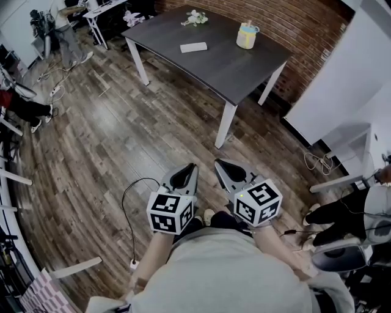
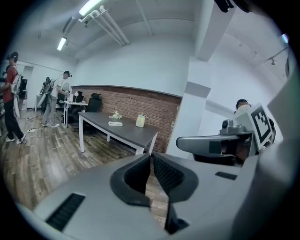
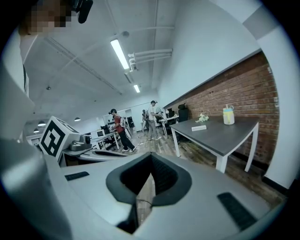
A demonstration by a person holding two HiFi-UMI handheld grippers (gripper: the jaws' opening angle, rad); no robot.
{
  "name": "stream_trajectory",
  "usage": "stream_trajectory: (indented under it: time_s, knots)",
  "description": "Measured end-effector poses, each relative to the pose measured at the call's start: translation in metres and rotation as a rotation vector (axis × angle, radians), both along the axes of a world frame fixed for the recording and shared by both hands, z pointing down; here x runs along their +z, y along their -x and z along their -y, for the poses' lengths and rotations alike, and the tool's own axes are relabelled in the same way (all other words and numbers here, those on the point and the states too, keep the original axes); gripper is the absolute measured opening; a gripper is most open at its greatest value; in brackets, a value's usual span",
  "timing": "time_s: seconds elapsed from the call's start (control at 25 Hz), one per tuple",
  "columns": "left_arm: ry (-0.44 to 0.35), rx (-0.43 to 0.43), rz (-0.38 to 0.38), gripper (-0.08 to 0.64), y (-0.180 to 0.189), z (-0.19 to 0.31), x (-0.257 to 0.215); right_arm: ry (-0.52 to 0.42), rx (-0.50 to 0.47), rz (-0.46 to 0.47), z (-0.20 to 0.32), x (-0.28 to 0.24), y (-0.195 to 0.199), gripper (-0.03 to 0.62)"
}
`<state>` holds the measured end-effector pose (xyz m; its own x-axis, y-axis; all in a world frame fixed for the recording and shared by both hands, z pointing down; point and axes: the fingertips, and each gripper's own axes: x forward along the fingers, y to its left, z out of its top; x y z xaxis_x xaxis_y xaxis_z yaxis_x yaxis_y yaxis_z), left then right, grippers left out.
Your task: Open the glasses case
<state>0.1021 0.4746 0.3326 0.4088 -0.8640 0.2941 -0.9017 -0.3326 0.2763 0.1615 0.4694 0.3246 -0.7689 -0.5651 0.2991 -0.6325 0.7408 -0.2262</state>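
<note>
- Lying flat and closed, as far as can be judged at this range, the pale, flat rectangular glasses case (image 1: 193, 47) sits near the middle of the dark grey table (image 1: 232, 70) with white legs, far off at the top of the head view.
- Sharing the table with it are a yellow and blue cup (image 1: 247, 35) well to one side and a small bunch of white flowers (image 1: 194, 18) beyond it; neither touches the case.
- Between the table and the person stretches a wide run of brown wooden plank floor (image 1: 122, 140), so the case is well out of reach.
- The left tool (image 1: 188, 173) is held close to the body, pointing slightly downward, with its jaws brought together at the tips and nothing between them.
- The right tool (image 1: 225, 169) hangs just beside it at the same tilt, its jaws fully together and likewise empty.
- Judged from this, the task has not begun. What is left is everything: walking up to the table, steadying the case with one tool and lifting its lid with the other.
</note>
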Motion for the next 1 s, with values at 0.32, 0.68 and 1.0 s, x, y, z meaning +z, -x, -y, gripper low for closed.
stream_trajectory:
  time_s: [0.32, 0.68, 1.0]
  knots:
    - [-0.022, -0.019, -0.024, 0.04, 0.023, -0.002, 0.0, 0.018, -0.024, 0.044, -0.008, 0.004, 0.017, 0.005]
    - [-0.003, -0.044, -0.044, 0.041, 0.051, -0.006, 0.012, 0.013, -0.008, -0.008, 0.0, 0.014, 0.034, 0.018]
    - [0.002, -0.079, -0.046, 0.057, 0.072, 0.042, 0.018, 0.017, -0.032, -0.028, 0.052, 0.023, 0.05, 0.089]
